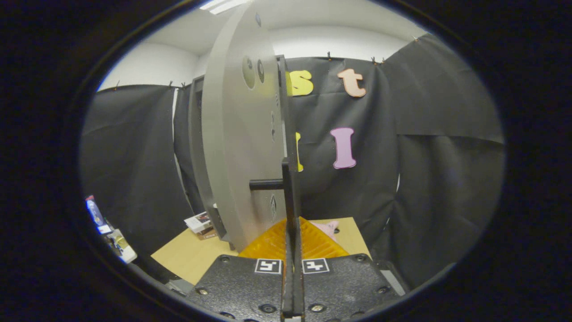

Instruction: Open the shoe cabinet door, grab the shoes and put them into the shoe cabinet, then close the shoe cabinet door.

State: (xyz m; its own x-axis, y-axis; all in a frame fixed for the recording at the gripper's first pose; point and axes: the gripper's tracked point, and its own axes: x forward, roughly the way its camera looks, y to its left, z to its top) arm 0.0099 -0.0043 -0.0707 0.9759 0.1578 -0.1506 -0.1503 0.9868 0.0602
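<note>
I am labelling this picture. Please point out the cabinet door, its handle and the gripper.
cabinet door [241, 147], gripper view, its grey face.
handle [291, 268], gripper view, its bar.
gripper [292, 257], gripper view, fingers shut on the handle.

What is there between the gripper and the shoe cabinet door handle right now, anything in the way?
Nothing visible. The gripper has its fingers closed on the dark vertical handle, which runs up between them from the grey cabinet door. The door stands partly swung out, edge-on just ahead of the fingers, above the tan table.
</note>
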